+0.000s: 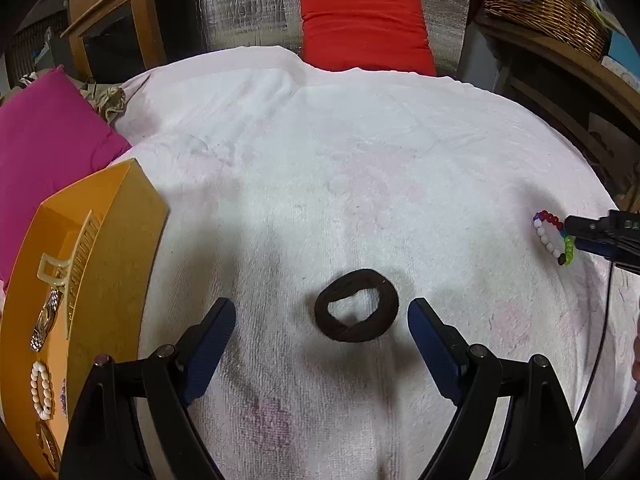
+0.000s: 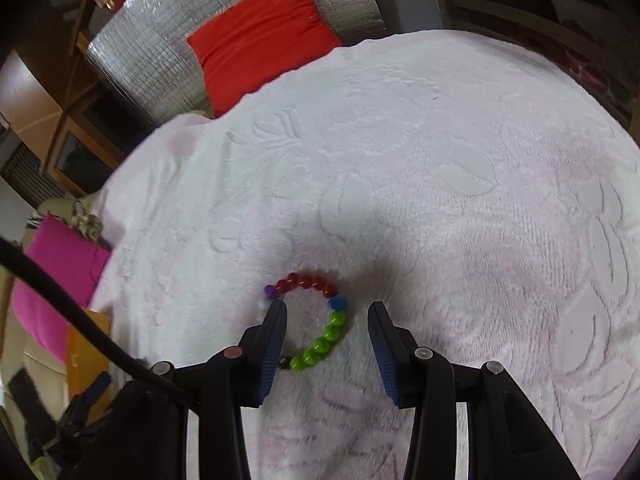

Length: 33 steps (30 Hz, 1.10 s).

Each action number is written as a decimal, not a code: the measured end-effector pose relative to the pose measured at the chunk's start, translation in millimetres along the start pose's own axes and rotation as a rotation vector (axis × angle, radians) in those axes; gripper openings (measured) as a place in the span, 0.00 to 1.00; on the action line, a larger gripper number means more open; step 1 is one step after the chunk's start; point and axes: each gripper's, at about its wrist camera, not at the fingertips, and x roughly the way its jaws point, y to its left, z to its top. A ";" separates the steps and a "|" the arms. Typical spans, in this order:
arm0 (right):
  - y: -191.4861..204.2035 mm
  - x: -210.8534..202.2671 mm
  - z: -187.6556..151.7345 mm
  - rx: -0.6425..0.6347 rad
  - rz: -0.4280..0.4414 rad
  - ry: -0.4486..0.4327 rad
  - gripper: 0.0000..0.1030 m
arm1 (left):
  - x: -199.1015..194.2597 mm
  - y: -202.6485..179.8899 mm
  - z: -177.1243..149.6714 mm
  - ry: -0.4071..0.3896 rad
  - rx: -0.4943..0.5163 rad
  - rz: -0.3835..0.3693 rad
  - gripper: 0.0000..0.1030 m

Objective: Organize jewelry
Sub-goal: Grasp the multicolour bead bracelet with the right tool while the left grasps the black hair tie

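We see two loose pieces on the pale pink towel [image 1: 320, 160]: a dark brown hair tie [image 1: 356, 306] lying flat near the middle, and a multicoloured bead bracelet [image 2: 310, 320] well to its right. Our left gripper [image 1: 322, 314] hangs over the hair tie with its blue-padded fingers [image 1: 214, 332] spread wide, one on each side of the loop and clear of it. Our right gripper [image 2: 327, 330] sits low at the bracelet; its left finger [image 2: 272, 340] covers the white-bead side of the ring, while the green beads lie in the gap and the other finger stands apart from them, so the jaws are partly parted and nothing is pinched. From the left wrist view the same bracelet [image 1: 554, 238] shows at the far right with the right gripper's tip against it. At the left edge of the towel stands an orange tray [image 1: 132, 216] that already holds a cream hair claw [image 1: 54, 270], a metal watch [image 1: 46, 320], a bracelet of cream beads [image 1: 40, 390] and other small pieces we cannot make out. Beyond lie a magenta cushion [image 1: 48, 140], a red cushion [image 1: 364, 28] against a silver foil sheet [image 1: 248, 4], and a wicker basket [image 1: 548, 4] on a wooden shelf.
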 end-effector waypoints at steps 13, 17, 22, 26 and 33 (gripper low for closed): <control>26.2 8.9 -8.8 -0.210 -0.177 -0.044 0.10 | 5.3 6.0 -2.4 0.035 -0.014 -0.056 0.86; 28.1 -9.1 -11.9 -0.203 -0.116 -0.055 0.10 | 7.5 4.2 -2.4 0.042 -0.015 -0.076 0.86; 22.4 -23.6 -22.5 -0.145 -0.012 -0.008 0.10 | 8.8 2.0 -1.8 0.036 -0.022 -0.104 0.73; 19.1 -20.3 -28.9 -0.126 -0.001 0.035 0.10 | 13.8 -2.4 -1.4 0.046 -0.018 -0.120 0.60; 12.7 -8.2 -29.3 -0.086 -0.006 0.087 0.13 | 21.3 -6.2 -0.2 0.055 -0.021 -0.123 0.59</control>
